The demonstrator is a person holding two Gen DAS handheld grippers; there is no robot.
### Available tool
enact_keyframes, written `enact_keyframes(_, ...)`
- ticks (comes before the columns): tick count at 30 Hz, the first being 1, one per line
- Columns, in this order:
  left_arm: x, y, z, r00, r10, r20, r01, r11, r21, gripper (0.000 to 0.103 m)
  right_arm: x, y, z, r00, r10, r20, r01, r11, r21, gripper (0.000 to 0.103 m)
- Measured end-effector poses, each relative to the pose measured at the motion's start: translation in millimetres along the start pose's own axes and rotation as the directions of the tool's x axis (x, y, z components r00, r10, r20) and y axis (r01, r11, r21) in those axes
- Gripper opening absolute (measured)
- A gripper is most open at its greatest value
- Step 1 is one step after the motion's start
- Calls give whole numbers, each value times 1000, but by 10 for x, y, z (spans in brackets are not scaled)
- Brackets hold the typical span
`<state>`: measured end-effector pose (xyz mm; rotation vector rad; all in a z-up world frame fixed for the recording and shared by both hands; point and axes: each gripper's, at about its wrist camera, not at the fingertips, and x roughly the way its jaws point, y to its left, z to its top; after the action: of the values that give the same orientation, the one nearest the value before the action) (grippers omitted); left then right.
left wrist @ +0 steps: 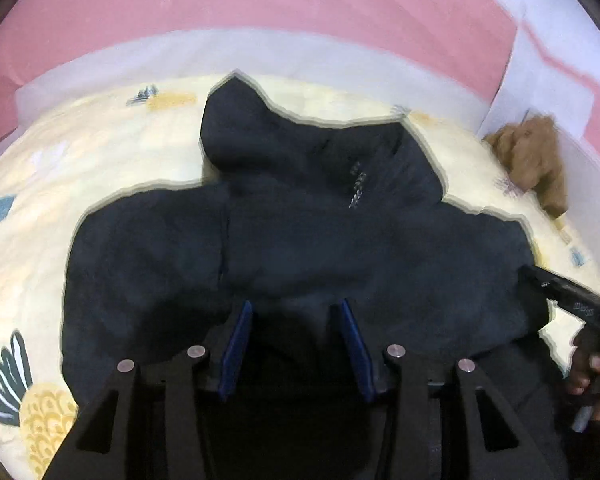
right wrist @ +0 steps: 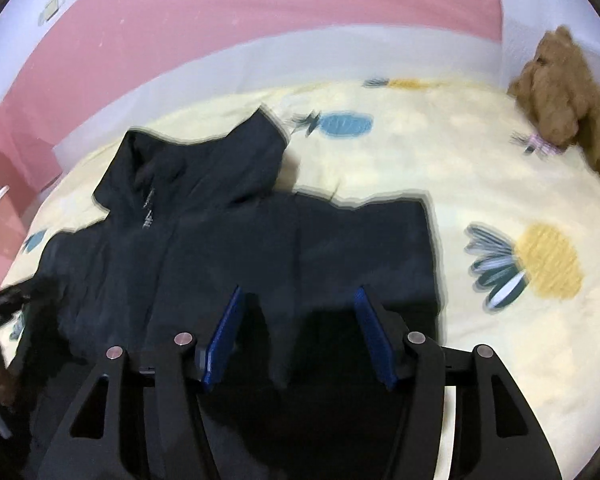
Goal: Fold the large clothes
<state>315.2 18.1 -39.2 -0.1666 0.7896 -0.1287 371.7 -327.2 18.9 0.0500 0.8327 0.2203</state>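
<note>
Dark hooded jacket [left wrist: 300, 240] spread on the pineapple-print bedsheet [right wrist: 480, 168], sleeves apparently tucked in but body not yet folded, hood still out; left gripper [left wrist: 296, 308] and right gripper [right wrist: 300, 300] both spread open, grasping nothing.

A brown teddy bear [right wrist: 560, 92] sits on the pineapple-print bedsheet [right wrist: 420, 152].
</note>
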Motion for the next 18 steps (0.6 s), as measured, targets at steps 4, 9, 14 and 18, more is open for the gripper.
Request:
enact_keyframes(4, 4, 3, 300, 997, 51, 61, -53, 998, 20, 46, 233, -195, 229, 998, -51, -21, 52, 998, 33, 58)
enact_keyframes(9, 584, 218, 220, 996, 80, -41, -80, 997, -21, 47, 702, -254, 131, 991, -96, -98, 97, 995, 2, 58)
enact_keyframes(14, 667, 189, 79, 997, 81, -17, -81, 997, 2, 47, 660, -327, 83, 988, -89, -127, 92, 996, 18, 58)
enact_keyframes(18, 407, 179, 158, 997, 74, -5, -74, 997, -25, 46, 201, -233, 160, 997, -60, -48, 62, 998, 34, 58)
